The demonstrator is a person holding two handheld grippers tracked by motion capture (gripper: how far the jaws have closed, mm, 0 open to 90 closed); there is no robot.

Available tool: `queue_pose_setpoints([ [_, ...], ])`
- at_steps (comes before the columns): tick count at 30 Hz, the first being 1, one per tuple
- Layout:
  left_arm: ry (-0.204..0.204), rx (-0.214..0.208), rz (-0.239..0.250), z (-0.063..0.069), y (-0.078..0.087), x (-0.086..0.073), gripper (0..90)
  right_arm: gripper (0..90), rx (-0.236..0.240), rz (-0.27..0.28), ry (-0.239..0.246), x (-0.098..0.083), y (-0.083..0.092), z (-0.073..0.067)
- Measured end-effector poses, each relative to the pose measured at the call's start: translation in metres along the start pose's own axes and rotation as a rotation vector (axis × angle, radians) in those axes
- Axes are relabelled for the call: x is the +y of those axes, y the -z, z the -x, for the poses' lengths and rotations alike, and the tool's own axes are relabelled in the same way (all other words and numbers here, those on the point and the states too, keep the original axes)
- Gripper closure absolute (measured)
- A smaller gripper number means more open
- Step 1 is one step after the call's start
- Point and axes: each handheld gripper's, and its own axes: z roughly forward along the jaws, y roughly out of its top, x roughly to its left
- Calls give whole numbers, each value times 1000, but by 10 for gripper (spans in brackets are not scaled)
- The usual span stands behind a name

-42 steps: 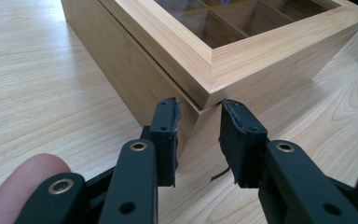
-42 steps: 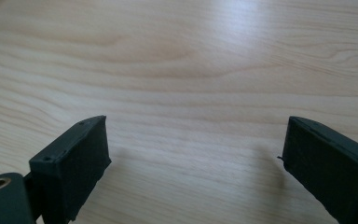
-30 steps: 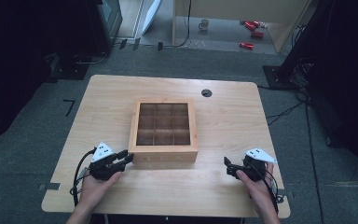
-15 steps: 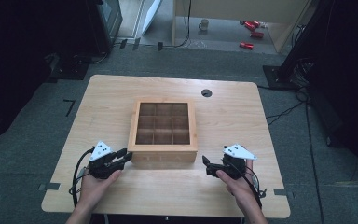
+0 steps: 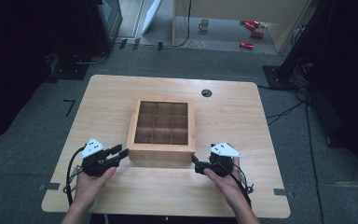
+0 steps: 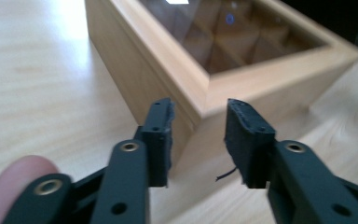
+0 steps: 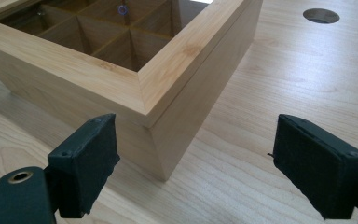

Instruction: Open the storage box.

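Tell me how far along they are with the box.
Done: both grippers sit at the box's near corners, left gripper and right gripper. In hand: nothing; both pairs of jaws are open, the corners lining up between them. Left: closing on the box. It rests on the table, lid shut.

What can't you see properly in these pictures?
- Whether the wooden box has a clear lid: glare in both gripper views hints at one.
- Far floor items: too small in the high view.
- Left gripper view: box blurred up close.
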Motion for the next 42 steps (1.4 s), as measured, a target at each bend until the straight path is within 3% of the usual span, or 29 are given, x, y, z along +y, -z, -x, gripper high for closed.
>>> queue_pose_setpoints([
  [2, -23, -3, -29, 3, -5, -4, 541, 138, 1, -1, -9, -1, 0, 2],
  [3, -55, 4, -53, 8, -11, -5, 531, 140, -4, -5, -22, -3, -1, 4],
  [5, -68, 27, -58, 12, -16, -5, 521, 141, -10, -10, -28, -5, -3, 5],
  [10, -35, 48, -68, 7, -21, -3, 568, 141, -9, -18, -19, -7, -5, 3],
  [16, -41, 34, -79, 6, -21, -2, 593, 141, -10, -24, -18, -7, -6, 3],
  [20, -11, 13, -64, 3, -16, 1, 621, 141, -6, -23, -14, -7, -7, 1],
  [21, -19, 26, -69, 4, -14, 3, 661, 141, -6, -23, -13, -7, -8, 1],
  [27, -39, 48, -65, 8, -13, 4, 666, 144, 2, -28, -8, -8, -10, -1],
  [42, -44, 40, -41, 11, -8, 12, 675, 178, -8, 25, 9, 3, -16, -5],
])
